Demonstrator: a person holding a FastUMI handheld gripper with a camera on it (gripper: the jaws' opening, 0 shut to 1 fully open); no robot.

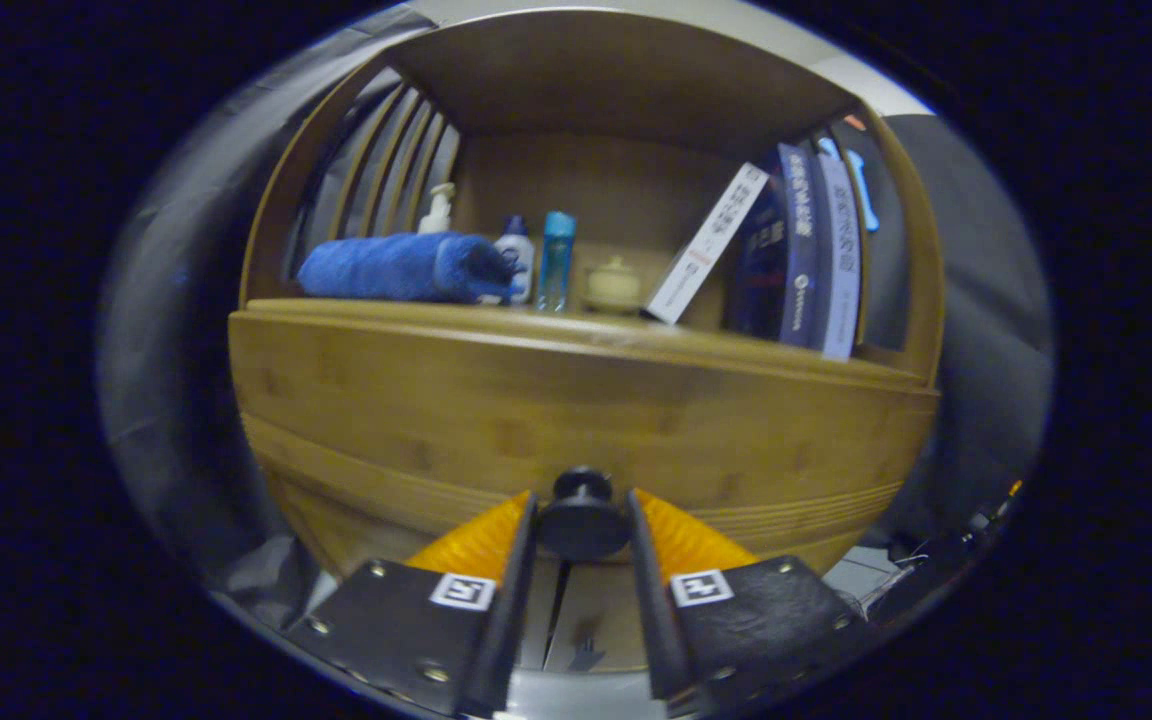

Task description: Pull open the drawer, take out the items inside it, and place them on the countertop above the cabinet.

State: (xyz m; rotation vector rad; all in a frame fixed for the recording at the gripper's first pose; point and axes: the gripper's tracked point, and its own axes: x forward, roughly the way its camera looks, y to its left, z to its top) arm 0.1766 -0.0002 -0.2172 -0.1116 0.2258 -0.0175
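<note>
A wooden cabinet fills the gripper view, with its drawer front [576,410] straight ahead. The drawer's round black knob [583,528] sits between my two fingers, and both press on its sides, so my gripper [583,500] is shut on the knob. The inside of the drawer is hidden, and I cannot tell whether it is pulled out at all. Above the drawer front runs the countertop [796,355], an open wooden shelf.
On the countertop lie a rolled blue towel [401,267], a pump bottle [438,208], a small white bottle [516,252], a blue bottle [556,258], a small lidded jar [614,284] and several books [801,250], one leaning [706,245]. Slatted cabinet sides flank the shelf.
</note>
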